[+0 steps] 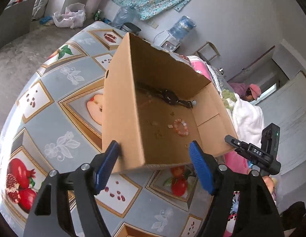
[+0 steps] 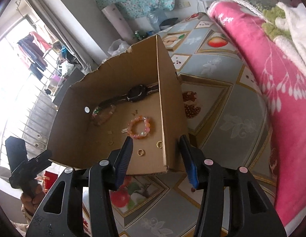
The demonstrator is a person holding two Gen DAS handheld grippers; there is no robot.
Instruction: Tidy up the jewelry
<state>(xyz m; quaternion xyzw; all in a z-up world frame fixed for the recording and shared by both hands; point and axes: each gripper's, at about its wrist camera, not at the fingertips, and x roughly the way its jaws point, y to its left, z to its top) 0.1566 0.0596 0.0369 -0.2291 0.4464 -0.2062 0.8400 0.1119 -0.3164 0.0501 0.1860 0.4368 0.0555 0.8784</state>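
The cardboard box (image 1: 121, 106) sits on the table (image 1: 60, 90) holding a bead bracelet (image 2: 138, 127), watch (image 2: 136, 93) and rings (image 2: 141, 152) — smaller bits are unclear. Left gripper (image 1: 153, 167) and right gripper (image 2: 156, 162) straddle corners, jaws apart.

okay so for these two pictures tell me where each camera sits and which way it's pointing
Left wrist: rides on the left gripper, angled down into the cardboard box from one near corner; its open blue fingers straddle that corner, and the right gripper shows alongside.
Right wrist: rides on the right gripper, angled down at the box's other near corner; the left gripper shows at lower left.
Shared: the box, watch, bead bracelet, fruit-print tablecloth.
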